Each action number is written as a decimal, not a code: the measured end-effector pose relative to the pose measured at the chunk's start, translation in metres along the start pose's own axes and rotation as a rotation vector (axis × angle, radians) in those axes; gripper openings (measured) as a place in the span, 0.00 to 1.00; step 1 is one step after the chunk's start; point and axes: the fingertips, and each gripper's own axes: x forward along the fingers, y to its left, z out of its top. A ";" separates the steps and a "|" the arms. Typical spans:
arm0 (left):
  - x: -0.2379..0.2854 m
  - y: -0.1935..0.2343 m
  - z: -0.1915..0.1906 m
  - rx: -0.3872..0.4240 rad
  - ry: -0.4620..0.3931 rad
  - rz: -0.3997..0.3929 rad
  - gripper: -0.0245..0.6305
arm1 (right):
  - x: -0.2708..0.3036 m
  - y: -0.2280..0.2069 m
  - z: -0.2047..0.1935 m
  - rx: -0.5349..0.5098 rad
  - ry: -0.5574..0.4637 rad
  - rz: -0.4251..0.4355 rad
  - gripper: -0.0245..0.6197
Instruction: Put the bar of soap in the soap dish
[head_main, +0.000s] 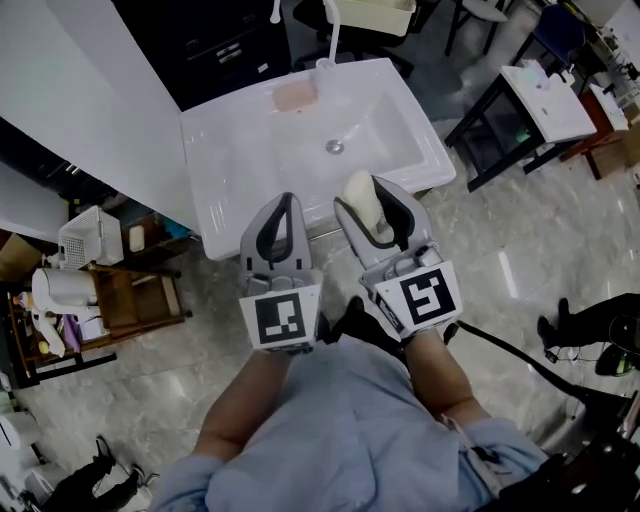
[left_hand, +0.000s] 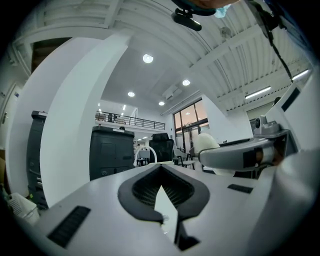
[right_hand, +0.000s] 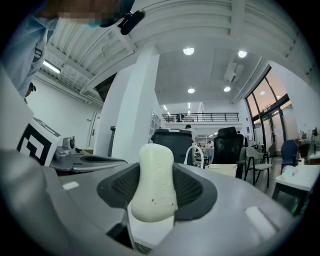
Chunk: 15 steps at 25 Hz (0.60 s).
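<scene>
A cream bar of soap (head_main: 357, 190) stands upright between the jaws of my right gripper (head_main: 365, 200), which is shut on it just over the front edge of the white sink (head_main: 225, 150). In the right gripper view the soap (right_hand: 154, 192) fills the gap between the dark pads. A pink soap dish (head_main: 296, 96) sits on the sink's back rim, left of the faucet (head_main: 330, 40). My left gripper (head_main: 287, 200) is beside the right one, its jaws meeting at the tips with nothing in them (left_hand: 161, 172). The left gripper view also catches the soap (left_hand: 205, 143) at its right.
The sink's drain (head_main: 335, 147) lies in the basin's middle. A white wall panel and a black cabinet (head_main: 220, 40) stand behind the sink. A wooden cart (head_main: 120, 300) and white basket (head_main: 90, 235) are at left, a small white table (head_main: 545, 100) at right.
</scene>
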 end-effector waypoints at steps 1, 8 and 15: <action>0.002 0.001 -0.002 -0.002 0.007 -0.003 0.04 | 0.001 -0.001 -0.002 0.000 0.004 -0.003 0.34; 0.024 0.002 -0.009 0.011 0.036 -0.019 0.04 | 0.012 -0.016 -0.010 0.010 0.015 -0.014 0.34; 0.070 -0.002 -0.019 0.027 0.067 -0.027 0.04 | 0.036 -0.054 -0.019 0.027 0.025 -0.020 0.34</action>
